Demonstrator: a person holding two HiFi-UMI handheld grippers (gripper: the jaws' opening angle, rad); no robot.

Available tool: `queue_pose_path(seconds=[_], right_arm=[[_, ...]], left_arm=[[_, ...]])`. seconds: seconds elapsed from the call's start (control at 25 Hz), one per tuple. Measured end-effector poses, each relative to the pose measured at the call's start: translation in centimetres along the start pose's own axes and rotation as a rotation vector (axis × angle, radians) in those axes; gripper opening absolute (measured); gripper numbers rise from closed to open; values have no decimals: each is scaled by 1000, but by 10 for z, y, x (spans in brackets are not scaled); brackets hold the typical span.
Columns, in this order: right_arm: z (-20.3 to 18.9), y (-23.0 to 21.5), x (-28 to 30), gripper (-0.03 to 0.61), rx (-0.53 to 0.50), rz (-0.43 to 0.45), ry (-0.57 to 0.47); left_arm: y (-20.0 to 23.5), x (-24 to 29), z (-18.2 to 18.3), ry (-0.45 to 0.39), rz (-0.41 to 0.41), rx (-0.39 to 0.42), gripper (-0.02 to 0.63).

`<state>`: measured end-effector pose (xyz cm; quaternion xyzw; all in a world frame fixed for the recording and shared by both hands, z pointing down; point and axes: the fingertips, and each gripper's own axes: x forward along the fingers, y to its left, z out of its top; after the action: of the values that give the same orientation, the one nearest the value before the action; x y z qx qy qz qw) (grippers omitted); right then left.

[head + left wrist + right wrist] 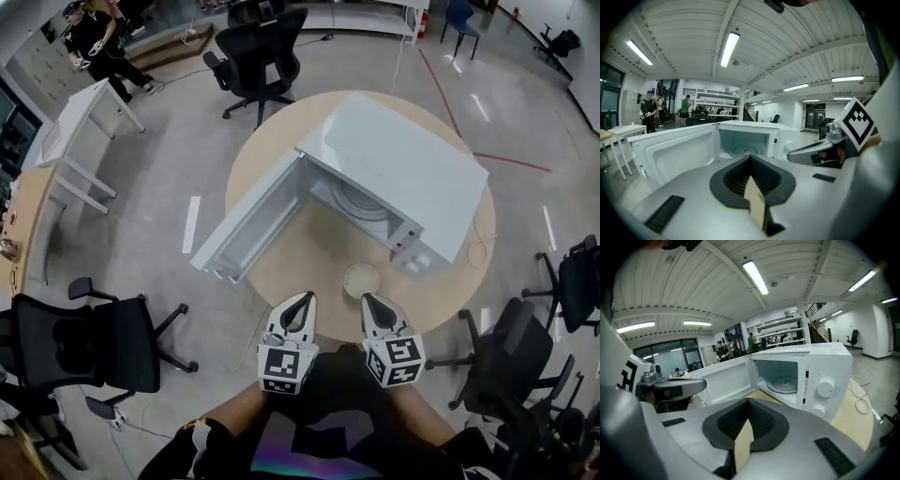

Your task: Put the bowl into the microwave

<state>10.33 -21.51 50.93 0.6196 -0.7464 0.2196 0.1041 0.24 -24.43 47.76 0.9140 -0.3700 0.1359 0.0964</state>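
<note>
A white microwave (394, 178) stands on the round wooden table (281, 267) with its door (248, 225) swung wide open to the left. Its glass turntable (783, 384) is bare. A small cream bowl (362, 278) sits on the table just in front of the microwave, near the table's near edge. My left gripper (302, 297) and my right gripper (367, 298) hover side by side at that edge, the right tip just behind the bowl. Both are shut with nothing held. The left gripper (750, 158) and the right gripper (748, 401) views face the open cavity; the bowl is hidden there.
Black office chairs (89, 342) (262, 52) (511, 361) ring the table. White desks (80, 141) stand at the left, with people (94, 42) beyond them. A pale cable (483, 246) lies on the table's right rim. Red tape (497, 157) marks the floor.
</note>
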Motion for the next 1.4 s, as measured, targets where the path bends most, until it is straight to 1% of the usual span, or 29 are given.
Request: queue_pose_path(seconds=[0.36, 0.56, 0.72, 0.92, 1.16, 1.28, 1.4], right_arm=[[-15, -53, 9, 15, 27, -13, 46], [-29, -81, 18, 15, 25, -15, 86], [-41, -99, 28, 15, 28, 6, 116], [-59, -106, 38, 15, 30, 46, 160], [-78, -111, 54, 17, 46, 51, 204], [-84, -112, 59, 17, 55, 28, 218], [-89, -114, 61, 17, 77, -8, 229]], left_arm=[[-21, 43, -6, 47, 6, 21, 46], [-28, 66, -13, 75, 30, 52, 46], [-34, 80, -22, 111, 56, 74, 46], [-38, 83, -32, 157, 92, 86, 46], [-33, 92, -45, 189, 73, 113, 46], [-25, 97, -59, 225, 50, 128, 46], [-16, 101, -66, 239, 33, 125, 46]])
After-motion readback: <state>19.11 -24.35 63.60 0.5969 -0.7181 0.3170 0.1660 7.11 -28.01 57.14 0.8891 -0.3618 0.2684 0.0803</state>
